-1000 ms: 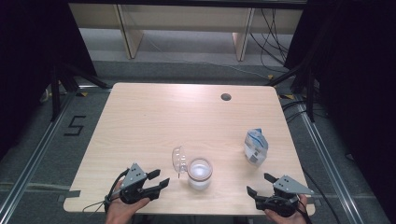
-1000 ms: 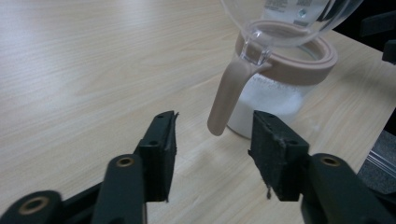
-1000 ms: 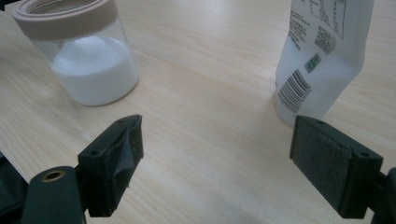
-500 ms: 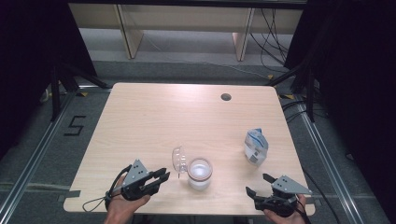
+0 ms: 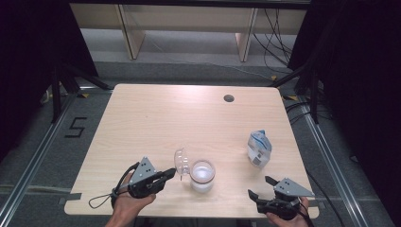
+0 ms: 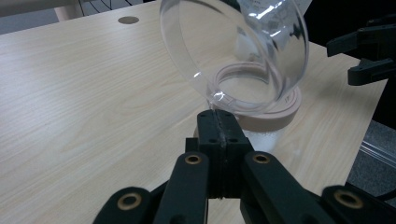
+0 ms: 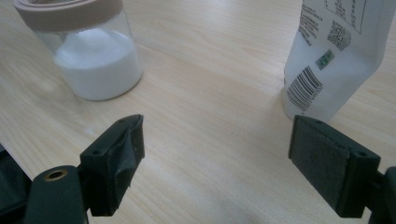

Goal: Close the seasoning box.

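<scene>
A glass jar [image 5: 202, 176] of white powder with a beige collar stands near the table's front edge. Its clear domed lid [image 5: 181, 162] stands tipped open on the jar's left side. My left gripper [image 5: 172, 173] has just been closing and is now shut on the rim of the lid [image 6: 233, 51], the pads [image 6: 218, 122] pressed together on its thin edge. My right gripper [image 5: 260, 187] rests open at the front right, with nothing between its jaws [image 7: 215, 140]. The jar [image 7: 91, 51] is ahead to its left.
A white and blue pouch [image 5: 258, 148] stands upright right of the jar, close ahead of the right gripper, and its barcode side [image 7: 336, 56] faces that gripper. The wooden table [image 5: 165, 123] has a cable hole [image 5: 229, 98] at the far side. Floor rails run on both sides.
The left gripper's jaws went from apart to shut on the lid's rim, and that hand rose a little. The right gripper stayed where it was.
</scene>
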`<state>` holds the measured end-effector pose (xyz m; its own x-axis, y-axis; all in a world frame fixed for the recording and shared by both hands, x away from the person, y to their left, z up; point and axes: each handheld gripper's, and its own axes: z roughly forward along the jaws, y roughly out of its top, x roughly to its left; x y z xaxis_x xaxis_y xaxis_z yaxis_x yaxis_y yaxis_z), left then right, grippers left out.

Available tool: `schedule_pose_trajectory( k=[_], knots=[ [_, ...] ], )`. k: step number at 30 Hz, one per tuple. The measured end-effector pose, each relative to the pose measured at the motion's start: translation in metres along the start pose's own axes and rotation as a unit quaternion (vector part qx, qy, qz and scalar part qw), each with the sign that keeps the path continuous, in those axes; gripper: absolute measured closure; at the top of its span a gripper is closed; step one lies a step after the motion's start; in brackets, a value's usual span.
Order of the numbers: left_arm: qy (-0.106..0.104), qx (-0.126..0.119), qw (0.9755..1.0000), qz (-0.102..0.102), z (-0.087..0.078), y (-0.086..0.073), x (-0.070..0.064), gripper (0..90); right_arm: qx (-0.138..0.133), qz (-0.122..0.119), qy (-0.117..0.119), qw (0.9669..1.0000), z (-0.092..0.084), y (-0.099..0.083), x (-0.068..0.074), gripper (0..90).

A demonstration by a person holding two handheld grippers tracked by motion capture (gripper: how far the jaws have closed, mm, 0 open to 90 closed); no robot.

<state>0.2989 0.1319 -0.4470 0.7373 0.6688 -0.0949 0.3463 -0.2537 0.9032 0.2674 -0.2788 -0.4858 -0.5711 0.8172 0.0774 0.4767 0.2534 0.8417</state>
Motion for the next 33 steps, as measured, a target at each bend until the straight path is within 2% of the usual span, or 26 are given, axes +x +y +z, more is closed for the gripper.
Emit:
schedule_pose_trajectory(
  k=[1,2,5,10,13,14,21,29,31,33],
  knots=[
    [-0.001,0.002,1.0,-0.002,0.0,0.001,-0.001,89.4,0.0,0.0,-0.001,1.0,0.0,0.0,0.0,19.2],
    [-0.001,0.003,1.0,0.003,0.001,0.002,-0.001,89.5,-0.004,-0.012,0.0,0.9999,0.001,0.0,-0.003,19.2],
    [-0.008,0.003,0.9999,0.01,0.004,0.004,-0.002,89.5,-0.004,-0.015,0.003,0.9999,0.001,0.0,-0.003,19.2],
    [-0.01,0.003,0.9999,0.013,0.007,0.007,-0.004,89.4,-0.004,-0.014,0.003,0.9999,0.002,0.0,-0.003,19.4],
    [-0.009,0.001,0.9999,0.008,0.009,0.008,-0.005,89.4,-0.004,-0.015,0.003,0.9999,0.002,0.0,-0.003,19.4],
    [-0.01,0.002,0.9998,0.015,0.009,0.009,-0.005,89.4,-0.004,-0.014,0.003,0.9999,0.002,0.0,-0.003,19.4],
    [-0.009,0.008,0.9996,0.026,0.009,0.011,-0.007,89.4,-0.005,-0.015,0.004,0.9999,0.002,0.0,-0.003,19.5],
    [-0.014,0.005,0.9995,0.026,0.012,0.011,-0.008,89.4,-0.005,-0.015,0.005,0.9999,0.002,0.0,-0.003,19.5],
    [-0.015,0.005,0.9995,0.027,0.013,0.011,-0.01,89.4,-0.007,-0.021,0.002,0.9998,0.002,0.0,-0.003,19.5],
    [-0.016,0.009,0.9993,0.033,0.014,0.012,-0.01,89.3,-0.008,-0.014,0.007,0.9998,0.003,0.0,-0.002,19.5]
  ],
)
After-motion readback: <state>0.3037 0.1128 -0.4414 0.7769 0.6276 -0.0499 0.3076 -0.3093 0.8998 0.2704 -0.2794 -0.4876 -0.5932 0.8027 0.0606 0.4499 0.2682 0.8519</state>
